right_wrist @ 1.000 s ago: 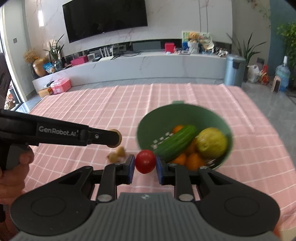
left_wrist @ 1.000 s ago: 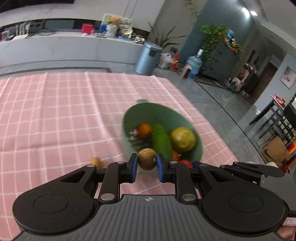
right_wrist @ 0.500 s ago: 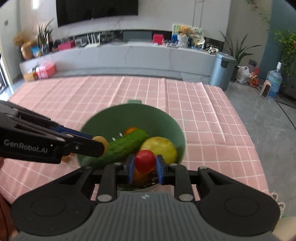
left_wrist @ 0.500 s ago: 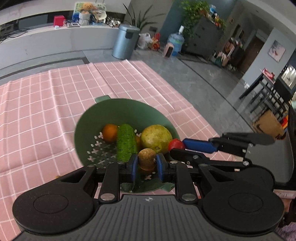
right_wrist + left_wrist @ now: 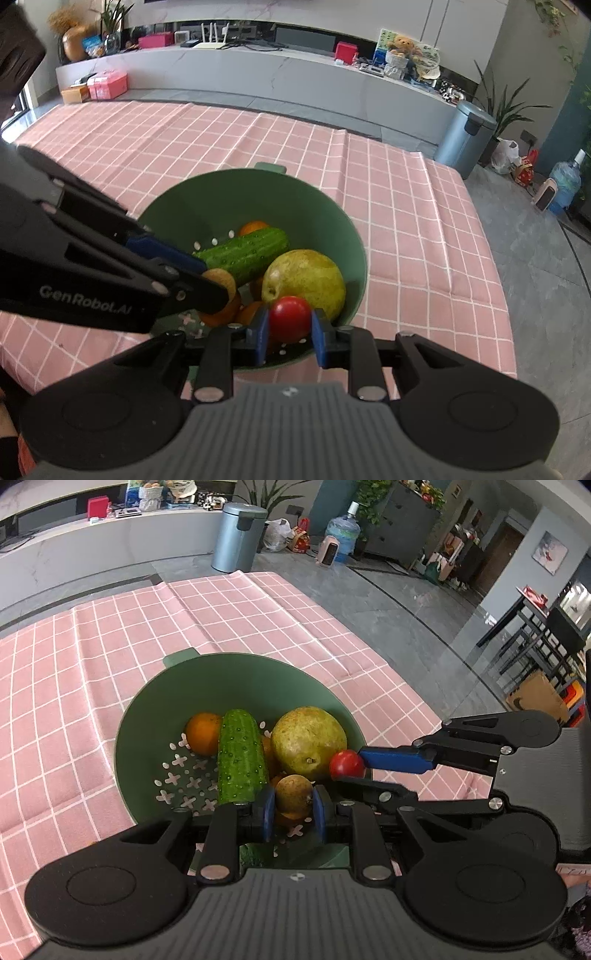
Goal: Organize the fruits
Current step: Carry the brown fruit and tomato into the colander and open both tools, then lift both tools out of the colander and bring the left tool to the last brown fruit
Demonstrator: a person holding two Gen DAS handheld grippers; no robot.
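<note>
A green colander bowl (image 5: 207,686) stands on the pink checked tablecloth and holds a cucumber (image 5: 240,753), a yellow-green pear (image 5: 308,738) and oranges (image 5: 203,733). My left gripper (image 5: 293,806) is shut on a small brown round fruit (image 5: 293,795), held over the bowl's near side. My right gripper (image 5: 290,330) is shut on a small red tomato (image 5: 290,317), held over the bowl's near rim beside the pear (image 5: 304,282). The right gripper (image 5: 349,766) also shows in the left wrist view with the tomato (image 5: 346,763). The left gripper's fingers (image 5: 199,290) cross the right wrist view.
The pink tablecloth (image 5: 406,221) covers the table, whose right edge drops to a grey floor. A metal bin (image 5: 463,138) stands beyond the far corner. A long white counter (image 5: 258,74) runs behind the table.
Both grippers have moved forward over the bowl with their fruits still held. The bowl now sits closer and lower in both views.
</note>
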